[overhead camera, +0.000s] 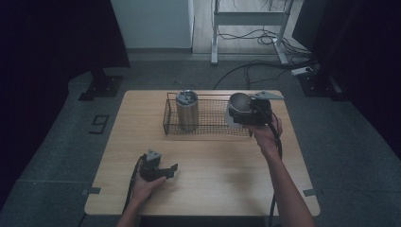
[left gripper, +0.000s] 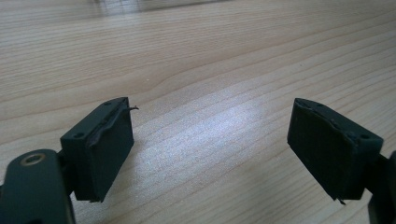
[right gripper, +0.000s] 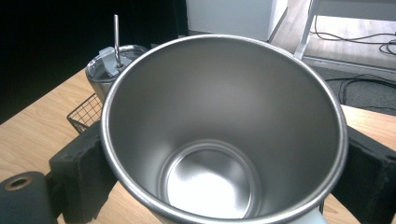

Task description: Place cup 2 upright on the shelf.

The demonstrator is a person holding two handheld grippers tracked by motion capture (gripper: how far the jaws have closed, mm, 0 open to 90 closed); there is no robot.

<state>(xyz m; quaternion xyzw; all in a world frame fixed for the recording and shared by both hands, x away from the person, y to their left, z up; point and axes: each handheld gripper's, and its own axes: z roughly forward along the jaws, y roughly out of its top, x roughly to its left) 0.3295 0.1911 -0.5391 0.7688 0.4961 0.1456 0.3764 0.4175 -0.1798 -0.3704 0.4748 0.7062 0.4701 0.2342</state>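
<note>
Open steel cup [right gripper: 224, 135] clamped between the pads of the right gripper [overhead camera: 247, 113], one black pad pressed to each side of the wall; mouth turned toward that gripper's camera, polished inside and round bottom visible, nothing inside. In the high view, cup [overhead camera: 239, 102] at upper right of centre, held over the right end of the wire basket [overhead camera: 208, 128], tilted rather than upright; contact with the basket cannot be told. Second steel tumbler [overhead camera: 187, 110] standing upright at the left end of the basket, lid on, thin metal straw [right gripper: 116, 39] rising from the lid; same tumbler [right gripper: 108, 74] at upper left of the right gripper view, behind the held cup's rim. Basket set on the far half of the wooden table [overhead camera: 213, 184]. Left gripper [overhead camera: 165, 171] at lower left of the high view, low over the near tabletop, well apart from basket and cup; jaws spread wide, only bare wood grain [left gripper: 205, 79] between them.
</note>
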